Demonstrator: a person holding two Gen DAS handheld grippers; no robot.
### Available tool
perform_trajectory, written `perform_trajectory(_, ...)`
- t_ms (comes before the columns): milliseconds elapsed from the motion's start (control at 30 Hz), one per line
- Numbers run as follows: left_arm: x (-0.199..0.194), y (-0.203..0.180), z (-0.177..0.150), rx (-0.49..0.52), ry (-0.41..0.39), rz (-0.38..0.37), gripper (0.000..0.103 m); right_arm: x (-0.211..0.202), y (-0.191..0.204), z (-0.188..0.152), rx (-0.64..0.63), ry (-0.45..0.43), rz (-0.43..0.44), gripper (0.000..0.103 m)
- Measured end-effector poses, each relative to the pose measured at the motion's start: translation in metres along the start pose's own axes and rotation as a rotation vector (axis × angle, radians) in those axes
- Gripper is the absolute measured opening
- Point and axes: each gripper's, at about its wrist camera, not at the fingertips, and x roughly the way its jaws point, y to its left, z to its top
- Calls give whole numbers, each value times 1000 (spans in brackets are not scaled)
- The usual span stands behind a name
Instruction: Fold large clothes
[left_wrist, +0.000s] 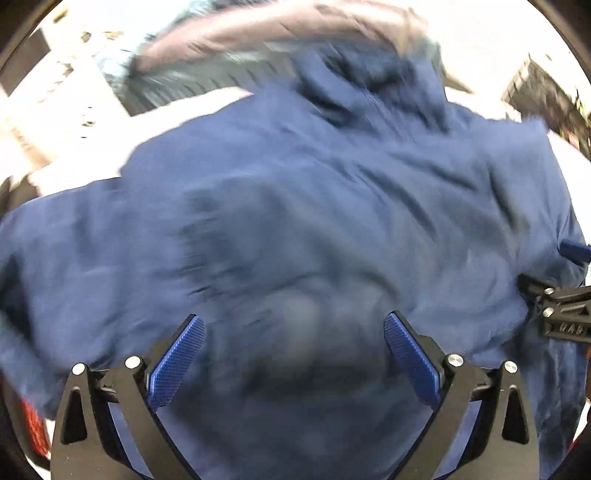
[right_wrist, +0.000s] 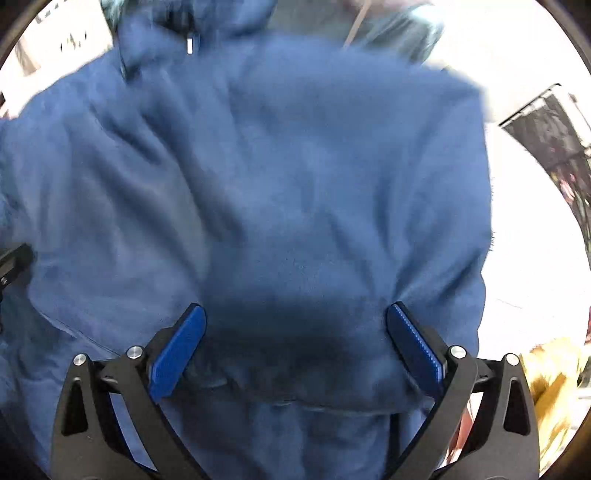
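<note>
Here, no container can be made out in either view; a large navy blue fleece jacket (left_wrist: 314, 206) fills almost the whole of both. It lies spread over a bright white table (right_wrist: 532, 266), with its collar and a small pale zip pull (right_wrist: 190, 46) towards the top of the right wrist view. Its lower edge is bunched into a thick fold close to the camera.

Much is hard to read. The left wrist view is smeared by motion blur, so the creases of the cloth appear only as streaks. Beyond the jacket lies a heap of other clothing (left_wrist: 258, 40) in pinkish and grey tones, too blurred to name. The table is overexposed and shows no detail. A yellowish item (right_wrist: 550, 387) at the right edge of the right wrist view is cut off and cannot be identified. Dark shapes at the far edges of both views are unclear.

Both tools point steeply down at the cloth. The left gripper (left_wrist: 293, 354) has its jaws spread wide, with the blue ribbed pads apart and nothing caught between them; the jacket lies beneath. The right gripper (right_wrist: 295, 349) is likewise at its widest, its pads straddling the bunched fold without pressing on it. Part of the right gripper's black frame also shows at the right edge of the left wrist view.
</note>
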Motion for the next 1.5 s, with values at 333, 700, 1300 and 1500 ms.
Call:
perform_trajectory(333, -54, 149, -110, -190, -22, 423, 93, -56, 36, -100, -59, -76, 82, 98)
perform_trajectory(700, 1, 195, -112, -26, 118, 502, 67, -80, 30, -125, -54, -81, 78, 98)
perform_trajectory(1300, -215, 331, -80, -560, -185, 109, 13, -85, -5, -140, 123, -55, 134, 97)
perform_trajectory(1500, -281, 310, -44, -488, -281, 13, 12, -88, -5, -127, 147, -69, 194, 98)
